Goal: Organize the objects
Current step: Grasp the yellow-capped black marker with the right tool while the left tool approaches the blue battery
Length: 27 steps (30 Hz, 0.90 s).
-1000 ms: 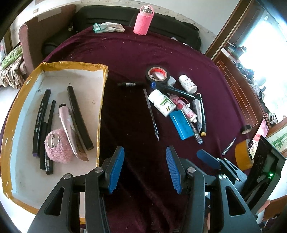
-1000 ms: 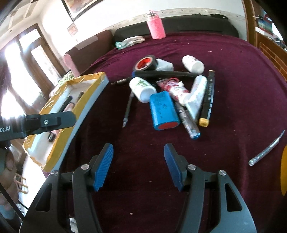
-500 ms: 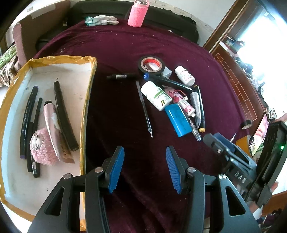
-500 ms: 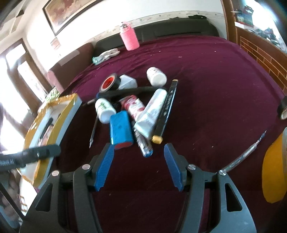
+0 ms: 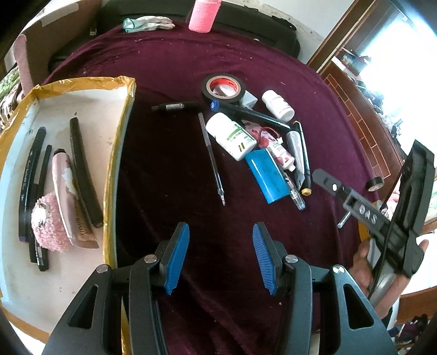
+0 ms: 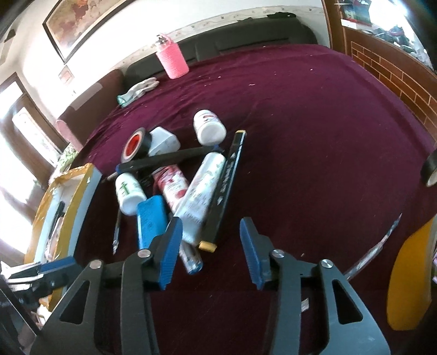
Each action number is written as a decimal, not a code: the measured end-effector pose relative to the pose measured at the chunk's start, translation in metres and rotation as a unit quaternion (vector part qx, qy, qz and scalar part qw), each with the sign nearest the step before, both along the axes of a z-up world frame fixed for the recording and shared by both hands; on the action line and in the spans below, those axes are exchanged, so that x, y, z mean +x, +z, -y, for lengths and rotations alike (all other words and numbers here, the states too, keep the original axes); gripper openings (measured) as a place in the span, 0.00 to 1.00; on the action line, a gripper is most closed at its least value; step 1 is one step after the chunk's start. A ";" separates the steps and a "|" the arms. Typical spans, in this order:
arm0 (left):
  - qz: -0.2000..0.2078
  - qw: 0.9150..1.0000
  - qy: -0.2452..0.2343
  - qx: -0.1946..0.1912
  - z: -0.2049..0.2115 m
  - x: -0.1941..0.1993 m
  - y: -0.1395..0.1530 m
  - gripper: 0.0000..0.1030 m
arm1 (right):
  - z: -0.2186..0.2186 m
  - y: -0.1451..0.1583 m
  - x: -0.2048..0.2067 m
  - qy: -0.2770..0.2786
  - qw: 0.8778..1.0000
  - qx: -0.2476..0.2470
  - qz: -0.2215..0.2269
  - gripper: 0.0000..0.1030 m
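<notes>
A pile lies on the maroon cloth: a black tape roll [image 5: 223, 88], a green-labelled white bottle [image 5: 230, 136], a blue battery pack [image 5: 266, 176], a white tube [image 6: 200, 194] and a yellow-capped black marker [image 6: 226, 185]. A pen refill [image 5: 211, 153] lies apart to the left. My right gripper [image 6: 210, 226] hovers at the pile's near edge with its jaws closing. The marker's yellow end sits between the tips and the pads do not touch it. My left gripper [image 5: 220, 229] stands open over bare cloth. A tape-edged white box [image 5: 120, 142] on the left holds black pens and a pink pouch.
A pink bottle [image 5: 203, 13] and a glove [image 5: 147, 23] sit at the far edge. A yellow tape roll [image 6: 409, 273], a small black tape roll [image 5: 375, 184] and a silver tool [image 6: 377, 251] lie to the right. A hand [image 5: 363, 262] holds the right gripper.
My right gripper has swung right and up to the pile's near edge, and its jaws have narrowed. My left gripper has drifted slightly and stays open.
</notes>
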State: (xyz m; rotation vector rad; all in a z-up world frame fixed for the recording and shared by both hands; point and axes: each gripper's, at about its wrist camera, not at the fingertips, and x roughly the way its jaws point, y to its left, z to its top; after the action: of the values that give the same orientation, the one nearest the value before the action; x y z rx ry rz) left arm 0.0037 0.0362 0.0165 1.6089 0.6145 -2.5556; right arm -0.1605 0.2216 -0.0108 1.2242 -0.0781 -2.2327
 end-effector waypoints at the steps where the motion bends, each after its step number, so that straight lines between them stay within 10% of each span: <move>1: 0.001 1.000 -0.002 0.001 -0.002 -0.001 -0.001 0.41 | 0.000 0.000 -0.003 -0.002 1.000 0.002 0.000 0.36; 27: 0.018 0.999 -0.030 0.005 -0.035 -0.047 -0.006 0.41 | 0.018 -0.019 -0.027 -0.026 0.998 0.053 -0.038 0.12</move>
State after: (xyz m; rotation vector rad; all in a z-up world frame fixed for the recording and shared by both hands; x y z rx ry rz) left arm -0.0431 0.0709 0.0107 1.6988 0.5854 -2.5617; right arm -0.1878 0.2038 -0.0299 1.2041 0.0381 -2.3517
